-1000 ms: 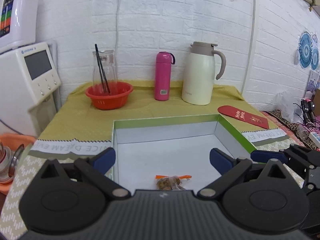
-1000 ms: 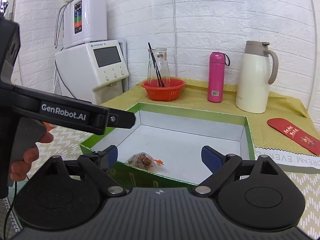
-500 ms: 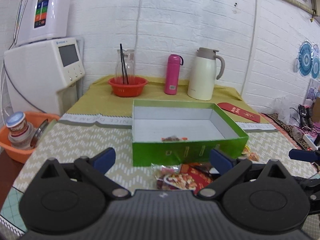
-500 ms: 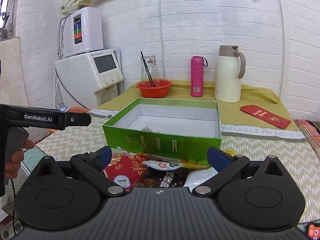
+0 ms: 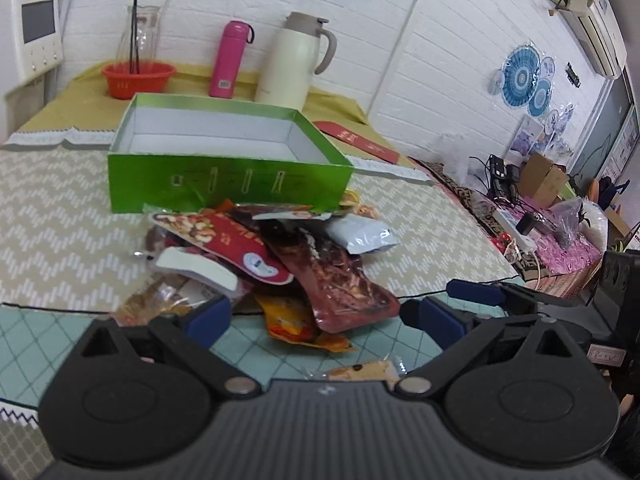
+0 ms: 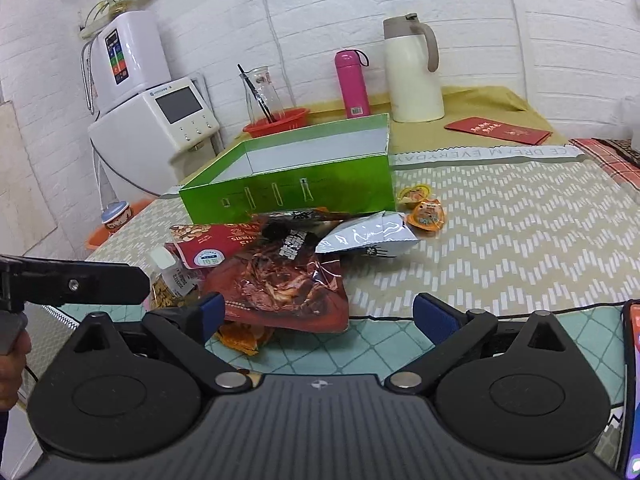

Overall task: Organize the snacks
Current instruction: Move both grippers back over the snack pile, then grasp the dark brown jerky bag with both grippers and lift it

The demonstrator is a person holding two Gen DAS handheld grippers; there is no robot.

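Observation:
A green box [image 5: 228,178] with a white inside stands open on the zigzag cloth; its floor is hidden behind the front wall [image 6: 288,196]. Piled before it are snack packets: a dark red meat pouch [image 5: 332,276] [image 6: 280,284], a red nut bag [image 5: 224,240] [image 6: 212,240], a silver-white packet [image 6: 368,236], an orange packet [image 5: 292,320] and two orange jelly cups [image 6: 424,212]. My left gripper [image 5: 320,318] hovers open just short of the pile. My right gripper [image 6: 320,312] is open too, with the meat pouch's near edge ahead of its fingers. Neither holds anything.
Behind the box are a red basket [image 5: 138,78] with a glass carafe, a pink bottle [image 5: 230,60], a cream thermos jug [image 5: 294,60] and a red envelope [image 6: 498,130]. A white water dispenser [image 6: 160,120] stands left. Cables and clutter [image 5: 540,216] fill the right.
Both grippers have drawn back from over the box to the table's near side and tipped down. The snack pile has come into view, and the small snack in the box is now hidden.

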